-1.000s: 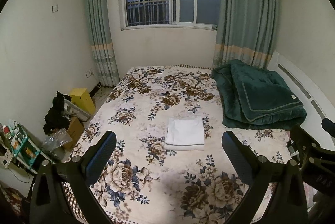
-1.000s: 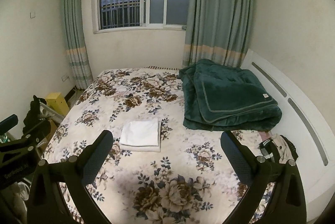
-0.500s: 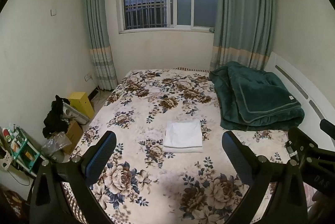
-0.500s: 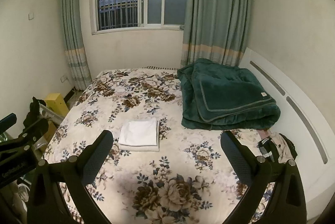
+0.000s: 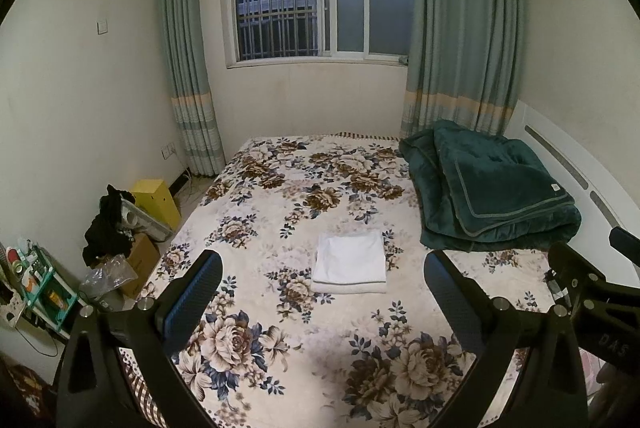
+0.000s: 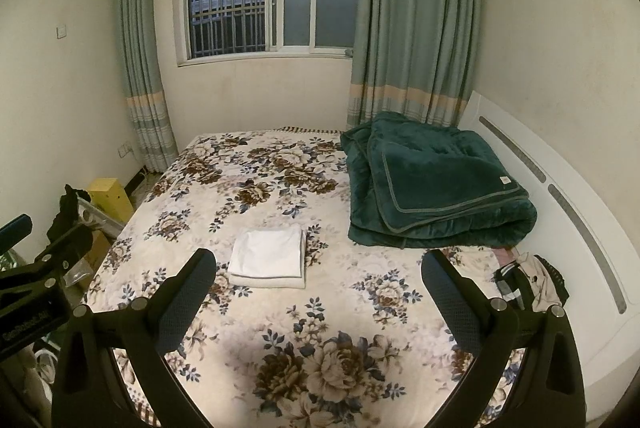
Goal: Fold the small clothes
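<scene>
Your left gripper (image 5: 322, 292) is spread wide and empty, well back from the folded white garment (image 5: 349, 262), which lies flat mid-bed (image 5: 256, 212). Your right gripper (image 6: 318, 288) is likewise spread and empty. Reaching in again could snag a layer and undo the fold.

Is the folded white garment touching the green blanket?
Apart. The right wrist view shows a strip of floral bedspread between the folded white garment and the green blanket.
</scene>
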`<state>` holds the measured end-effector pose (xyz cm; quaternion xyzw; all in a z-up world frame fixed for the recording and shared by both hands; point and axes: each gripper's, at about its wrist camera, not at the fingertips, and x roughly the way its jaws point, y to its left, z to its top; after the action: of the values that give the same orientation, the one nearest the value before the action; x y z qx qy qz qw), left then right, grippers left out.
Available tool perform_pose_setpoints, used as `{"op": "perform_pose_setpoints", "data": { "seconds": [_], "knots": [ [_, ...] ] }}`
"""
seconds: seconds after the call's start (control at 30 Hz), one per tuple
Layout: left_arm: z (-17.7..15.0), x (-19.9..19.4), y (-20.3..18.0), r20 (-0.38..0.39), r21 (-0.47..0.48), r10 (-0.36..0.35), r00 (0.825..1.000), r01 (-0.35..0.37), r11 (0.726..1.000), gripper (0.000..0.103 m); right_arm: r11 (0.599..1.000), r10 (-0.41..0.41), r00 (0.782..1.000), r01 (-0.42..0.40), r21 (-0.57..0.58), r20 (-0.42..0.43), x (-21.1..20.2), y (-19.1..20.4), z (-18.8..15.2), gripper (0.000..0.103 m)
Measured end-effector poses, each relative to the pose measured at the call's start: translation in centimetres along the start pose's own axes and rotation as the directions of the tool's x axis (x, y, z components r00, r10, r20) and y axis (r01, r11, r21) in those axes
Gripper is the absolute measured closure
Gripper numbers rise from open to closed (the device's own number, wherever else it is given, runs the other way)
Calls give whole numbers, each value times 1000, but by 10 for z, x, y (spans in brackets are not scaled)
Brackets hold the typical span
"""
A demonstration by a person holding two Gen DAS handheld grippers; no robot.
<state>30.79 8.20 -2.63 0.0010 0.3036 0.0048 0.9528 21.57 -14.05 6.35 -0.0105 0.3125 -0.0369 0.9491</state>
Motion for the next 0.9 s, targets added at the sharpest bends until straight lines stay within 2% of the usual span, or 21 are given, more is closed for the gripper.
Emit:
{"op": "perform_pose_setpoints", "data": {
  "seconds": [0.9],
  "knots": [
    [2,-5,-2,11,1,-2,1000,2,1000,0,1000,4,1000,-4,0,17,-9,-2,7,0]
  ]
}}
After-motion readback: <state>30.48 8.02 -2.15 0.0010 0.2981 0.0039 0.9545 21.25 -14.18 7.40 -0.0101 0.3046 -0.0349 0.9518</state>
